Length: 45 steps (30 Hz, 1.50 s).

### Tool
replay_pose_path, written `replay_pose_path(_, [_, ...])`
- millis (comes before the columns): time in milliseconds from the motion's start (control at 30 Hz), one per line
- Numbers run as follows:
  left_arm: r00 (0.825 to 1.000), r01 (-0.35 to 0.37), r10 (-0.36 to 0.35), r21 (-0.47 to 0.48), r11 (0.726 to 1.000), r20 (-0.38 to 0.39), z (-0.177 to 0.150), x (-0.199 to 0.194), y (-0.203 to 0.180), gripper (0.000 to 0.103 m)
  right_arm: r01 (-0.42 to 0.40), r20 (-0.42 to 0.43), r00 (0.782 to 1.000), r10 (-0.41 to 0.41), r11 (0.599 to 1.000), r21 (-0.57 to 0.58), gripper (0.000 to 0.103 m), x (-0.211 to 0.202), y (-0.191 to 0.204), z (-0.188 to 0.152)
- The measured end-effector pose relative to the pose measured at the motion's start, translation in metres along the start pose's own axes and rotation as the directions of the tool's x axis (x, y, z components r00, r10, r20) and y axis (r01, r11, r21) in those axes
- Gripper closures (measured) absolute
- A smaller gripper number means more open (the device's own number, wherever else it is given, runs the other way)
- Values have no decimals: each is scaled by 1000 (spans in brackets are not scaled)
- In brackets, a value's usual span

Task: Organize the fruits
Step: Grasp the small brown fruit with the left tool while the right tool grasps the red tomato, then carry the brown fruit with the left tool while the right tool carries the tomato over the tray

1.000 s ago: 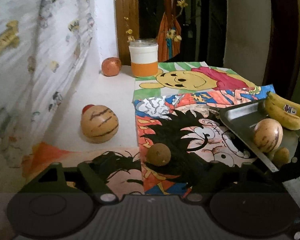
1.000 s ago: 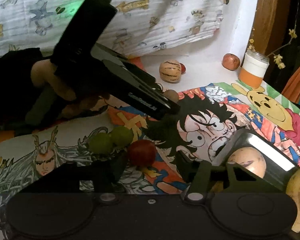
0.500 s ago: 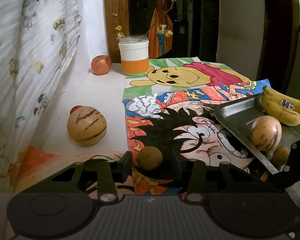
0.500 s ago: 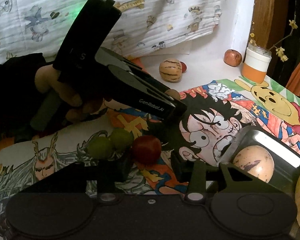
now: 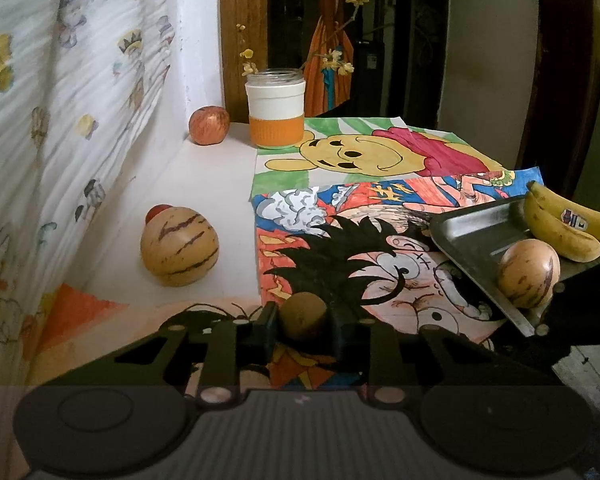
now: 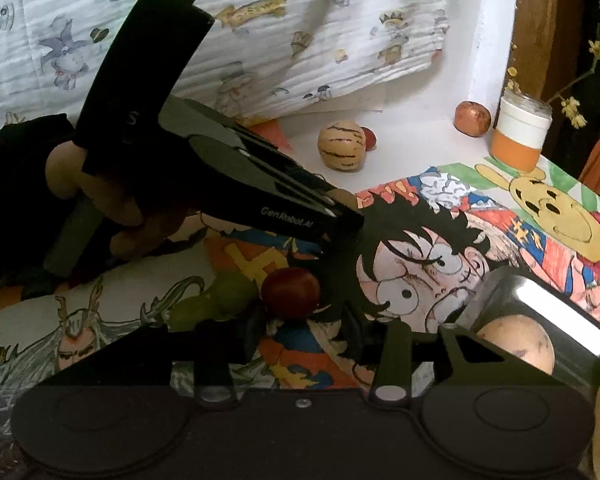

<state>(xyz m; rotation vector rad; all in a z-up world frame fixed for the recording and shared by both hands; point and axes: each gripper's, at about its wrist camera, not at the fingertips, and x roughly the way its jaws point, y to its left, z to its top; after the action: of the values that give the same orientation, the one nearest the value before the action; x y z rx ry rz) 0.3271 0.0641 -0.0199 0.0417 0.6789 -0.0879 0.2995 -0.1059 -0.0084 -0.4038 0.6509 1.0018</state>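
Note:
My left gripper (image 5: pixel 302 322) is shut on a small brown kiwi (image 5: pixel 302 315) lying on the cartoon drawing. A metal tray (image 5: pixel 472 236) at the right holds a striped yellow melon (image 5: pixel 528 273) and bananas (image 5: pixel 568 226). Another striped melon (image 5: pixel 179 252) and a red apple (image 5: pixel 209 125) sit on the white surface at the left. My right gripper (image 6: pixel 302 320) is partly closed around a dark red fruit (image 6: pixel 290 292), its fingers close beside it; two green fruits (image 6: pixel 216 300) lie just left. The tray (image 6: pixel 540 308) shows at the right in the right wrist view.
A white and orange jar (image 5: pixel 276 114) with yellow flowers stands at the back. A patterned cloth (image 5: pixel 60 120) hangs along the left. Coloured drawings (image 5: pixel 364 160) cover the table. In the right wrist view the hand-held left gripper body (image 6: pixel 204 168) crosses the left half.
My left gripper has moved forward and closed from wide open onto the kiwi. My right gripper has moved toward the red fruit, and its fingers have narrowed around it.

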Motion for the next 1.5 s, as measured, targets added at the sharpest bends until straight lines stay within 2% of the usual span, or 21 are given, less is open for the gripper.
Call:
replay_pose_path(133, [1000, 0, 0, -10, 1000, -1, 0, -2, 1, 73, -6, -1, 1000, 6, 1000, -23, 59, 4, -1, 2])
replay_pose_path(400, [998, -56, 57, -78, 995, 5, -1, -5, 18, 73, -9, -10, 1000, 9, 1000, -7, 59, 8, -3, 5])
replay_pose_path(667, [997, -80, 82, -144, 986, 6, -5, -7, 38, 73, -56, -3, 998, 56, 993, 108, 59, 12, -16, 11])
replay_pose_path(767, [996, -80, 83, -166, 983, 12, -6, -8, 43, 73, -79, -1, 997, 80, 987, 143, 58, 16, -17, 15])
replay_pose_path(1000, [997, -67, 72, -198, 978, 18, -8, -9, 50, 73, -70, -4, 997, 71, 985, 158, 57, 27, -14, 22])
replay_pose_path(1067, [997, -65, 70, -202, 977, 19, -8, -9, 50, 73, -64, -3, 998, 65, 986, 156, 60, 29, -14, 22])
replay_pose_path(1133, [997, -63, 68, -205, 977, 20, -8, -10, 50, 73, -62, 0, 998, 63, 986, 155, 68, 29, -13, 22])
replay_pose_path(1200, [997, -61, 68, -206, 977, 23, -7, -11, 50, 73, -60, 0, 998, 60, 985, 162, 69, 28, -13, 22])
replay_pose_path(1367, [998, -48, 56, -203, 978, 30, -4, -18, 43, 73, -40, 9, 999, 39, 983, 181, 69, 20, -14, 17])
replay_pose_path(1500, [998, -35, 43, -198, 980, 35, -2, -25, 32, 73, -23, 38, 999, 15, 977, 212, 69, -1, -17, 13])
